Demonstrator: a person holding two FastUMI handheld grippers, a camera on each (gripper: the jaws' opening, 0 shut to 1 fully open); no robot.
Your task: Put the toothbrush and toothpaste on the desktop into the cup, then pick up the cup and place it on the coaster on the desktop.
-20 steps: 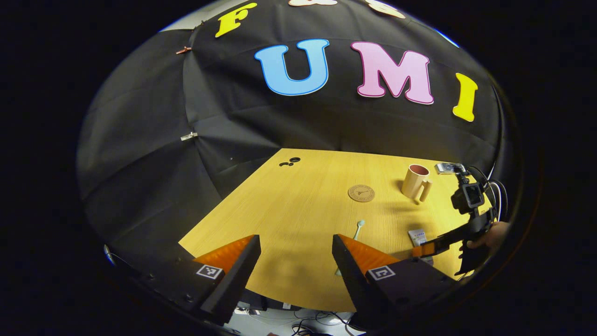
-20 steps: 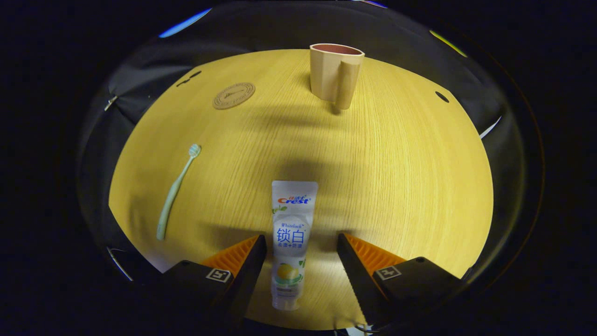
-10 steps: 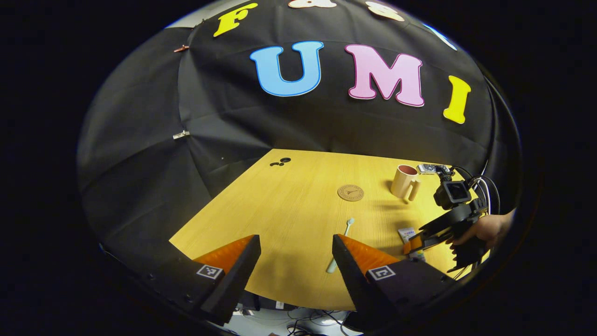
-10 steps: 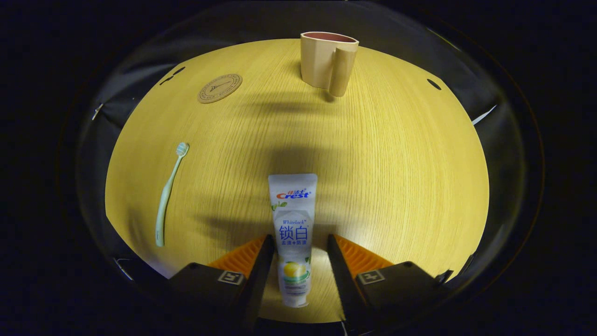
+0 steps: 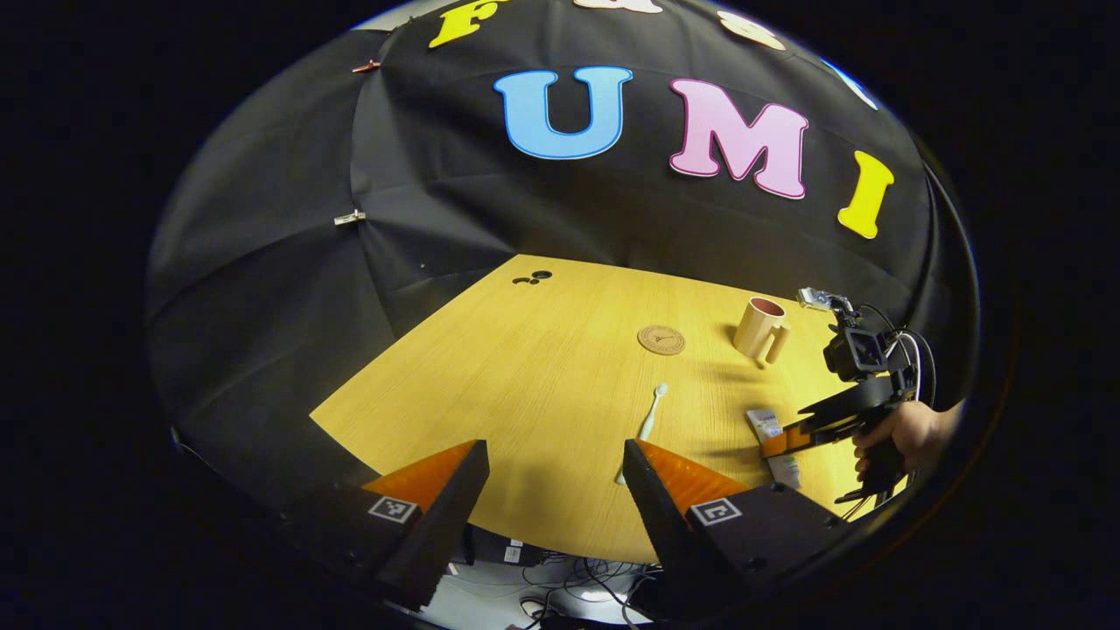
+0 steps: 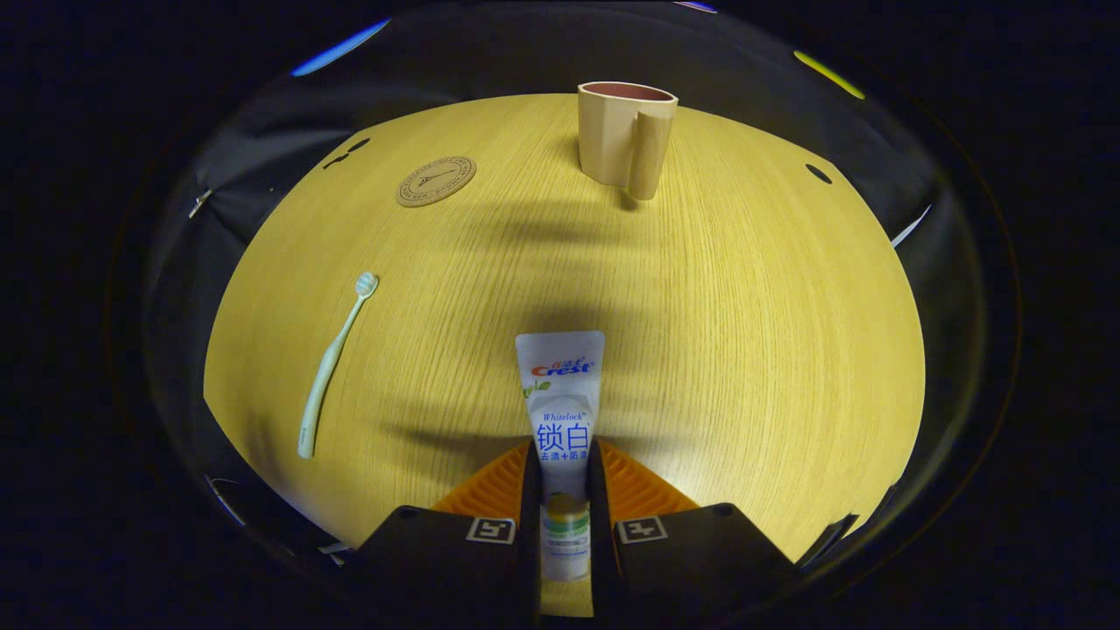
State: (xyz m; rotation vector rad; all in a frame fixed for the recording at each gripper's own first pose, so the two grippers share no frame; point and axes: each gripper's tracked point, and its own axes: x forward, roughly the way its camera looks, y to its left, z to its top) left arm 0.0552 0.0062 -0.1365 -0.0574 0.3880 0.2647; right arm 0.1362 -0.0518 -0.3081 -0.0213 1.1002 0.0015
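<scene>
The right gripper [image 6: 563, 468] had just closed on the toothpaste [image 6: 560, 398], well short of the cup [image 6: 626, 131]; lifting could follow. The left gripper [image 5: 551, 472] hung open, with the toothbrush [image 6: 332, 367] left of the cup.

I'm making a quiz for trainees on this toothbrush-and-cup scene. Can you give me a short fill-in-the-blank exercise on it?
1. The right gripper is shut on the ____.
2. The toothbrush lies flat on the ____.
3. The left gripper holds ____.
4. The cup stands beside the coaster, not ____ it.

Missing words: toothpaste; desktop; nothing; on
</scene>
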